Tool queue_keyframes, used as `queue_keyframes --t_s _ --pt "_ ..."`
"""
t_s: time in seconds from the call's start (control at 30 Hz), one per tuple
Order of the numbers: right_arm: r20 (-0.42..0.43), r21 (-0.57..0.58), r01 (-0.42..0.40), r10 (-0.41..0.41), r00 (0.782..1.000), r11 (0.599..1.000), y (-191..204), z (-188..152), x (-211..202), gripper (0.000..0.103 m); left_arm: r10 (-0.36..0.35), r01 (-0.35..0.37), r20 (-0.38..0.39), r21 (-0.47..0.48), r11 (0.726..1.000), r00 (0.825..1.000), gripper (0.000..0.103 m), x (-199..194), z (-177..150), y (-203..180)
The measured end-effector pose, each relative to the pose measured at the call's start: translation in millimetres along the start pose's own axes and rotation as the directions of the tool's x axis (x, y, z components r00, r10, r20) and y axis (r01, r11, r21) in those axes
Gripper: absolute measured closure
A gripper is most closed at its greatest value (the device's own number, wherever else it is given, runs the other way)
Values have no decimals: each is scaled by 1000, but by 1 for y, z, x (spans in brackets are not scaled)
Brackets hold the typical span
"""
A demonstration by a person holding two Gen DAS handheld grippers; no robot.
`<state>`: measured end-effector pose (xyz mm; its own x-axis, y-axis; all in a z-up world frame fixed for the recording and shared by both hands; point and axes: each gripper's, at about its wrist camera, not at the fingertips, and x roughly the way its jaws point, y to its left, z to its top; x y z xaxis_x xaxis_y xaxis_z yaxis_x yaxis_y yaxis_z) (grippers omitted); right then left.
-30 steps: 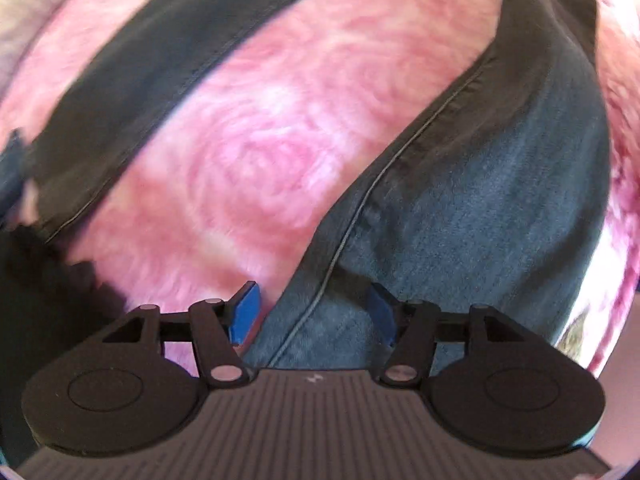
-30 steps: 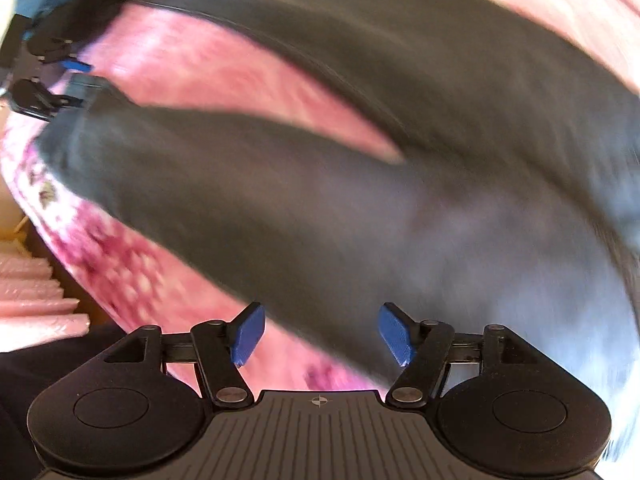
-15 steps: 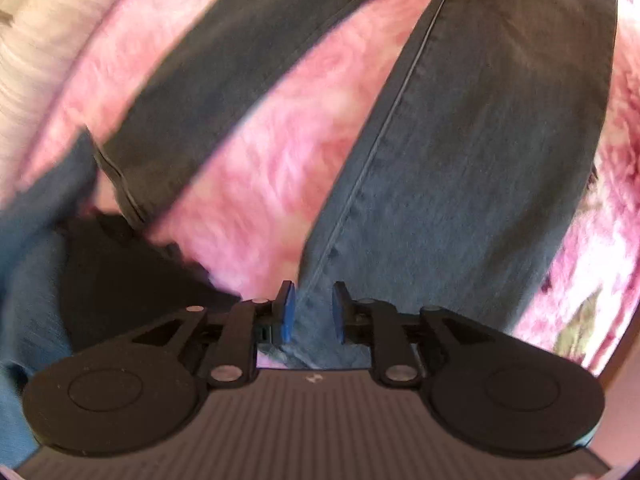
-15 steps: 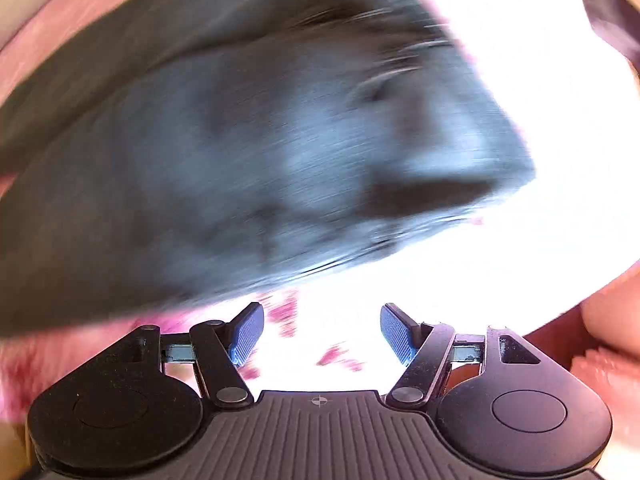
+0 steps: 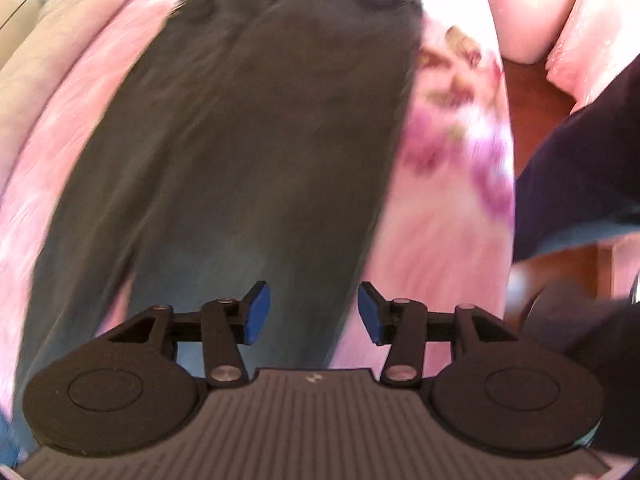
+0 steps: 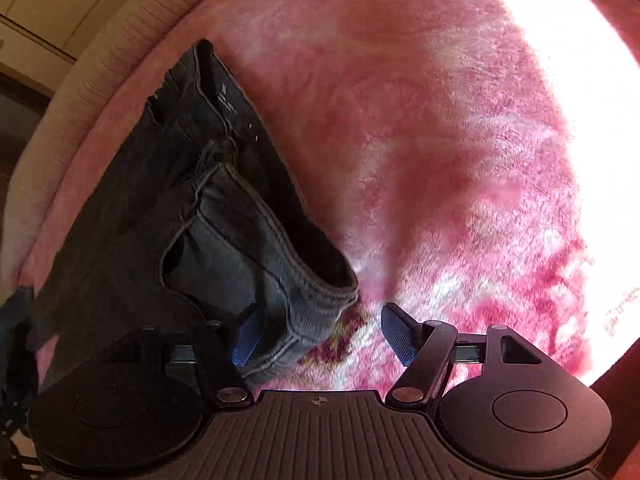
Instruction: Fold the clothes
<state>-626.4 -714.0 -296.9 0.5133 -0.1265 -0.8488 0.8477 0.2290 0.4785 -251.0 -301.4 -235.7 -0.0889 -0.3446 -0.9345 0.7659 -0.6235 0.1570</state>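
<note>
Dark grey-blue jeans (image 5: pixel 248 140) lie lengthwise on the pink blanket (image 5: pixel 432 240), legs together, waist end far up in the left wrist view. My left gripper (image 5: pixel 313 312) hovers over the lower leg, jaws opening, pads clear of the cloth. In the right wrist view the jeans' waistband and pocket (image 6: pixel 240 224) lie at the left. My right gripper (image 6: pixel 320 336) sits at the waistband's near corner, jaws closing. Its left pad (image 6: pixel 248 336) is against the denim; the right pad (image 6: pixel 396 338) stands over bare blanket.
A beige ribbed cover (image 6: pixel 104 68) borders the blanket on the far left. Pale pink pillows (image 5: pixel 536 8) and brown wood (image 5: pixel 532 100) lie beyond the bed's right edge. A person's dark sleeve (image 5: pixel 580 168) hangs at the right of the left wrist view.
The left jaws narrowed on one leg's edge, swept sideways, then opened; the spread legs now lie together. The right gripper swung along the jeans to the waistband and rolled.
</note>
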Motion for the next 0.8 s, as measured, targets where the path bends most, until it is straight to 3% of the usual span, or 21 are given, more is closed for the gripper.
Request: queue_keyframes --t_s 0.07,0.1,0.2,0.3,0.43,0.57,0.7,0.8 --pt "-16 17 -96 96 995 995 -17 15 3 58 -13 13 -5 -4 1000 1000 58 21 29 -12" --pt "-35 25 -149 150 988 989 -26 24 4 75 -22 22 -14 -5 1000 1000 58 29 42 -16" --pt "-138 -61 -206 196 971 977 -29 38 16 87 -59 61 -62 23 998 996 58 59 68 -22" --pt "-175 -119 -215 193 966 969 -28 55 7 92 -95 97 -82 24 995 992 61 67 88 -24" --pt "-137 -103 -220 205 969 970 -53 77 -29 93 -159 160 -31 24 987 987 61 56 119 -29" --pt "-172 -142 -157 131 976 977 -61 82 -31 90 -200 200 -12 31 979 980 61 50 134 -29" --pt "-166 -208 -125 91 982 970 -30 86 -34 67 -195 197 58 -41 979 979 60 28 144 1" --pt "-131 -252 -120 89 987 960 -6 94 -43 57 -134 147 129 -101 984 983 55 15 148 41"
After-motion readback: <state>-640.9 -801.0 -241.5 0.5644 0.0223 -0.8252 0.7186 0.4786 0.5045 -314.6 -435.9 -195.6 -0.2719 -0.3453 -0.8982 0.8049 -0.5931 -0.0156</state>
